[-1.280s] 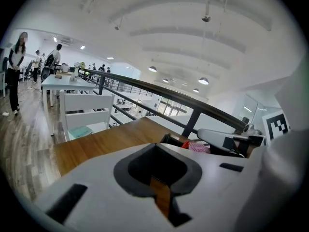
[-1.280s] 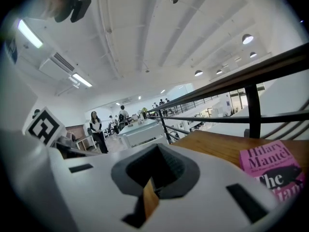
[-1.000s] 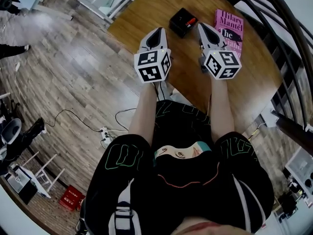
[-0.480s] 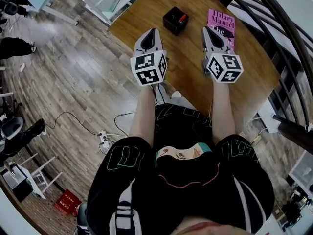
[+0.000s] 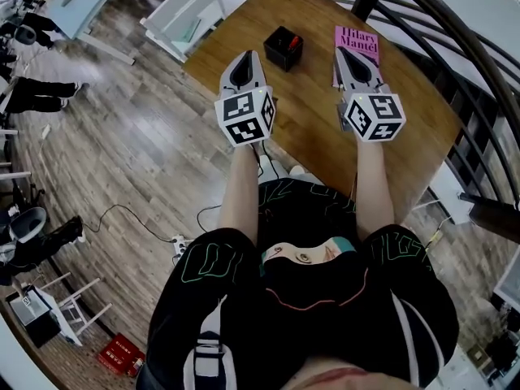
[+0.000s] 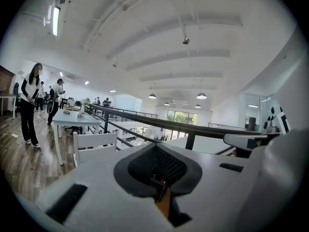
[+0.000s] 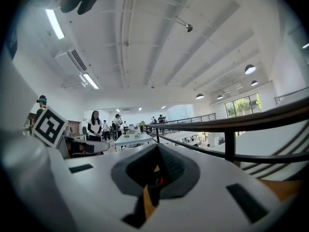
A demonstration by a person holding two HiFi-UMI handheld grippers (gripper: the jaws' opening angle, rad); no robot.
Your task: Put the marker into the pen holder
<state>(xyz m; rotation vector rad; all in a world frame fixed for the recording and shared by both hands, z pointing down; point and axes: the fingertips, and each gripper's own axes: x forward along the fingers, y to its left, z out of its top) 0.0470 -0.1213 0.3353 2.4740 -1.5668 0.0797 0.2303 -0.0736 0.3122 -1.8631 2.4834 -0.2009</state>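
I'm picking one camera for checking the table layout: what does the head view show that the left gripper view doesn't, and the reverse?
Only the head view: the pink Hilary Mantel book lying on the wooden table, the person's legs and the wood floor.
Only the left gripper view: the ceiling with its lamps, and the far windows.
Both: the left gripper, jaws together and empty; the right gripper; the dark railing; and the black pen holder, seen in the gripper view only as a sliver through the jaw opening.

Ceiling strips (image 7: 54,23) and far windows (image 6: 181,116) lit everything brightly. My fisheye views curved toward black corners, and my left gripper (image 6: 157,153) blurred close up.
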